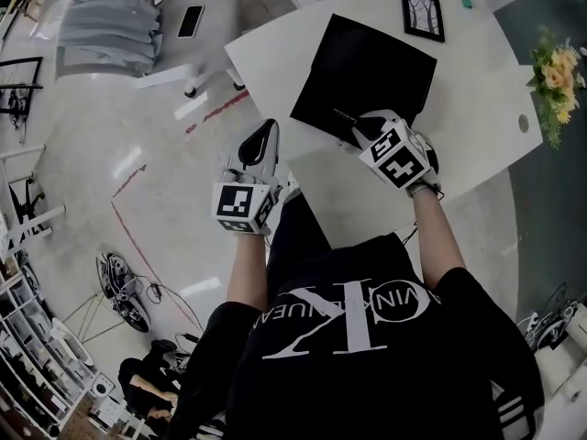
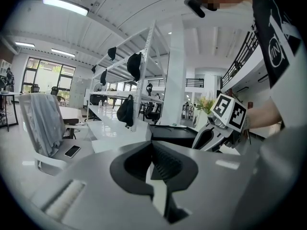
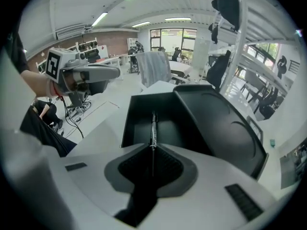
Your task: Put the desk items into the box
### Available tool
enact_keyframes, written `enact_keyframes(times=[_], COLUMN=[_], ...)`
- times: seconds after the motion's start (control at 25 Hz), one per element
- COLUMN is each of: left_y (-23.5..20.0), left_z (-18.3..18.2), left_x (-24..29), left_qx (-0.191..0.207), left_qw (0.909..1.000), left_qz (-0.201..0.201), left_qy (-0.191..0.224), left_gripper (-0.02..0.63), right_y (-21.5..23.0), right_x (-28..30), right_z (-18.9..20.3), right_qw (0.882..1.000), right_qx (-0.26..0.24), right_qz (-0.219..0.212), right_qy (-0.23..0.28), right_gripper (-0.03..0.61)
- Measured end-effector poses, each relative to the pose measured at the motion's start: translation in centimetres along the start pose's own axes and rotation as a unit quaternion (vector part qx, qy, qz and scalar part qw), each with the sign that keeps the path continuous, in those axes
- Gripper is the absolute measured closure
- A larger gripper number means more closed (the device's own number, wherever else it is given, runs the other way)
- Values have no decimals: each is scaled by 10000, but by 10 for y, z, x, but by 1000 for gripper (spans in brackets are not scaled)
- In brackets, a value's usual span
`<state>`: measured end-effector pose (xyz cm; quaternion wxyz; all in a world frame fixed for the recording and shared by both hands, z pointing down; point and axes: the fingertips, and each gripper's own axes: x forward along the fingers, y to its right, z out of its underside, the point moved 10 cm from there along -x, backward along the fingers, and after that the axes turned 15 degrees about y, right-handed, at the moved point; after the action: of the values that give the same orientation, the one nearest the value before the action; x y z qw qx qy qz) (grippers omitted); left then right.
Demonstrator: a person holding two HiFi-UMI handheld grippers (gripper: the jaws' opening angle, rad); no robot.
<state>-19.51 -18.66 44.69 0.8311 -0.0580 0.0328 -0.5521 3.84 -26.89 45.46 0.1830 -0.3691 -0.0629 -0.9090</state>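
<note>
by the desk's left edge, l gripper [image 1: 265, 132] hangs idle, jaws pressed together w/ nothing between them. moving right, the black box [image 1: 365, 70] sits open on the white desk [image 1: 477, 131], w/ its lid [image 3: 223, 126] tipped back on the right side in the r gripper view. r gripper [image 1: 360, 126] is at the box's near edge, clenched on a thin dark pen [image 3: 153, 121]. pen sticks fwd past the jaw tips, out over the box interior; can't tell if its tip touches the bottom. step in hand looks like dropping the pen in. to do it well: lower the tip close to the box bottom before letting go so it doesn't bounce, keep the pen's axis along the box and not across the rim, open jaws fully, then pull straight back w/o clipping the wall. further right and back, a picture frame [image 1: 422, 13] and a small teal item [image 1: 468, 1] lie on the desk, well apart from the box, prob next. flowers [image 1: 555, 79] by the desk's right edge; keep the arm clear of them.
</note>
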Motion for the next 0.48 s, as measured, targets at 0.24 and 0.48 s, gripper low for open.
enact_keyframes(times=[0.24, 0.48], left_y=[-5, -10], left_z=[1, 1], left_x=[-5, -12], left_qx=[-47, -90], left_qw=[9999, 9997], left_qz=[-110, -234], left_qy=[0, 7], left_gripper=[603, 603], right_y=[-1, 3], right_x=[14, 17], right_z=[-2, -1], right_qw=[9997, 9996], right_qx=[-81, 15], right_qz=[-18, 43], right_qy=[-211, -269], right_gripper=[522, 522])
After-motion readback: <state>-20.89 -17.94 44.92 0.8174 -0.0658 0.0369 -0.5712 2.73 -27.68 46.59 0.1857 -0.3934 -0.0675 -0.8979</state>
